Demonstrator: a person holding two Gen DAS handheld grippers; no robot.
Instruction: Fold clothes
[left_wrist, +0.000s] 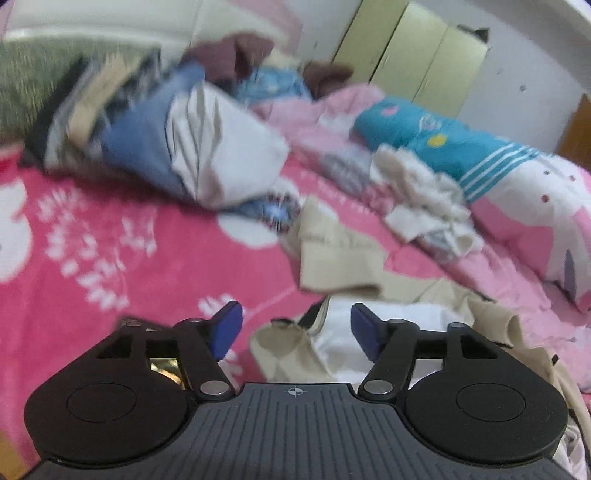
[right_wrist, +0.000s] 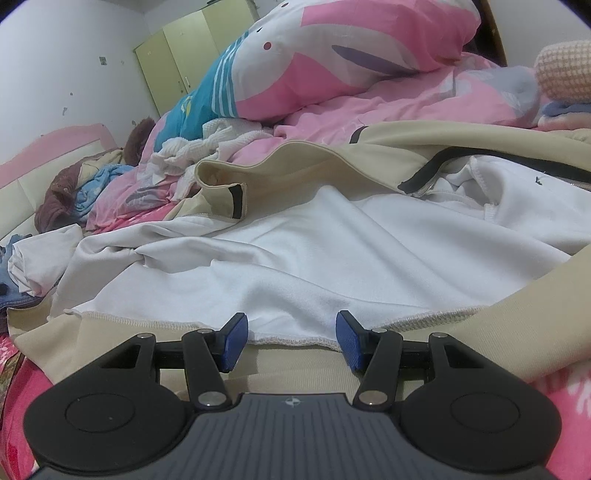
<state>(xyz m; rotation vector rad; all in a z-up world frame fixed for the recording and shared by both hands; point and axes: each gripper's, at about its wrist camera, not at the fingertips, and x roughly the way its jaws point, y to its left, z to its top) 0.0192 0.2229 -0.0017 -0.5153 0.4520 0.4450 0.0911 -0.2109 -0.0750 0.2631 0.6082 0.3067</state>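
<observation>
A beige jacket (right_wrist: 332, 162) with a white lining (right_wrist: 295, 251) and black zipper trim lies spread open on the pink bed. My right gripper (right_wrist: 291, 341) is open, low over the jacket's stitched hem, with the hem edge between its blue pads and nothing clamped. In the left wrist view the same jacket (left_wrist: 332, 258) lies crumpled at the lower right. My left gripper (left_wrist: 295, 332) is open above its edge, holding nothing. A stack of folded clothes (left_wrist: 155, 136) sits at the far left of the bed, blurred by motion.
The pink floral bedsheet (left_wrist: 110, 240) covers the bed. A pink, white and teal quilt (right_wrist: 332, 66) is heaped behind the jacket. A white knit garment (left_wrist: 417, 195) and other loose clothes (right_wrist: 85, 184) lie beyond. Pale yellow wardrobe (left_wrist: 406, 48) stands by the wall.
</observation>
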